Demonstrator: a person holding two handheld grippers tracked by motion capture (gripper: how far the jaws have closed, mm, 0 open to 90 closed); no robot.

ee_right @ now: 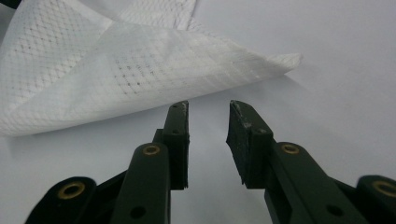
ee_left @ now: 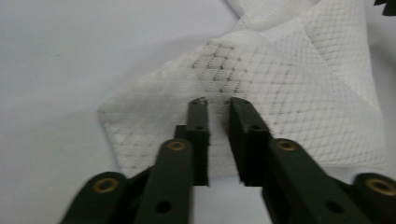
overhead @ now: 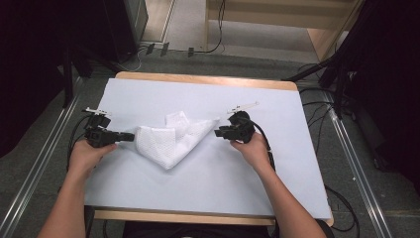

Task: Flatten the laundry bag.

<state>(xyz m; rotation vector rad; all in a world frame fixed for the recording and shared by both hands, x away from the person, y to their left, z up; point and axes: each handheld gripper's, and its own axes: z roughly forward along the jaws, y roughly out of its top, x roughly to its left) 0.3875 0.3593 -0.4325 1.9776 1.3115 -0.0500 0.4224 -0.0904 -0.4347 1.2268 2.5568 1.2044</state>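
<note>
A white waffle-weave cloth lies loosely folded on the pale table cover, with one corner pointing right. My left gripper is at the cloth's left edge. In the left gripper view its jaws stand a narrow gap apart over the cloth, which shows through the gap. My right gripper sits just right of the cloth's pointed corner. In the right gripper view it is open, with bare table between the jaws and the raised corner of the cloth a short way ahead.
The covered table has a wooden rim at the back. Cables trail off the right side, and dark stands and metal rails flank the table on the floor.
</note>
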